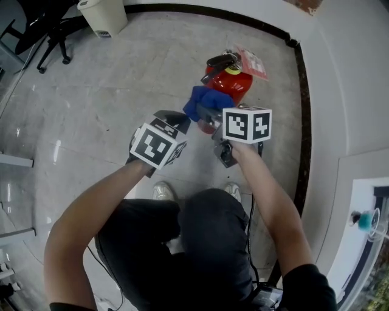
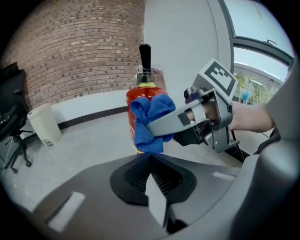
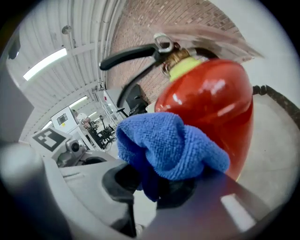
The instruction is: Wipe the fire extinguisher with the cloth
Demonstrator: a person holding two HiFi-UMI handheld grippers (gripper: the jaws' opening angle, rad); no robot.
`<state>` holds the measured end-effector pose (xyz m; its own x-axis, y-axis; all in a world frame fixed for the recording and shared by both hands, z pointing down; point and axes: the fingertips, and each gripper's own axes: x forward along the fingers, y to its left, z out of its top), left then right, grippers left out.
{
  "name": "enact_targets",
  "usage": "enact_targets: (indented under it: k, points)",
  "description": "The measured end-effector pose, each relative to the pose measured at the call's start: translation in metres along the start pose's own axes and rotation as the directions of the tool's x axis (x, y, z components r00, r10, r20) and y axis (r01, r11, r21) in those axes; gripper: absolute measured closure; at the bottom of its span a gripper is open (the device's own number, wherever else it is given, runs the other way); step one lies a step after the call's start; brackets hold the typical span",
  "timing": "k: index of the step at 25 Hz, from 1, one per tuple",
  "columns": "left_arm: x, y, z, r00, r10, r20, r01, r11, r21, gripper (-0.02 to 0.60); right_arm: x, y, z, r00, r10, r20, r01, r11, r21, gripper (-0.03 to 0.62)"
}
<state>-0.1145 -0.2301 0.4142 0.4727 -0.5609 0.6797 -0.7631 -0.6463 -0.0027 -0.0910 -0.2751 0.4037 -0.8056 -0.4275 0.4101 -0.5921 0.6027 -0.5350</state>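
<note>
Straight ahead at 12 o'clock in the head view, the red fire extinguisher (image 1: 238, 82) stands upright on the grey floor (image 1: 109, 85), close to the white wall (image 1: 340, 73), with its black handle (image 1: 220, 62) on top.

So my right gripper (image 1: 205, 113) is clenched on the blue cloth (image 1: 205, 98). The right gripper view shows the cloth bunched up between the jaws, with a big fold bulging out over them. As far as I can tell it sits right against the upper front of the red tank, just under the neck. From the left gripper view, the cloth covers the tank's shoulder and hangs partway down the front.

My left gripper (image 1: 180, 120) is at about 9 o'clock of the right one, just beside it. Its jaws are squeezed together with nothing between them, and it points toward the tank without touching it.

Other stuff: a white bin (image 1: 103, 15) is way off at 11 o'clock, and a black office chair (image 1: 51, 30) at roughly 10 o'clock, both well apart from the extinguisher.
</note>
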Motion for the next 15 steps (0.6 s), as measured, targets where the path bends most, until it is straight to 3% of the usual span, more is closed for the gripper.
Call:
enact_targets:
  k: [7, 11, 15]
  points:
    - [-0.017, -0.002, 0.018, 0.999, 0.020, 0.046, -0.020, 1.000, 0.009, 0.577, -0.024, 0.026, 0.043, 0.997, -0.017, 0.070, 0.022, 0.997, -0.078, 0.531]
    - [-0.010, 0.001, 0.004, 0.999, 0.022, 0.023, -0.022, 1.000, -0.001, 0.577, -0.013, 0.017, 0.029, 0.996, -0.050, 0.077, 0.058, 0.994, -0.097, 0.531]
    - [0.001, 0.006, -0.021, 0.999, 0.018, -0.029, -0.019, 1.000, -0.024, 0.577, 0.016, -0.013, -0.011, 0.997, -0.066, 0.033, 0.067, 0.997, -0.027, 0.531]
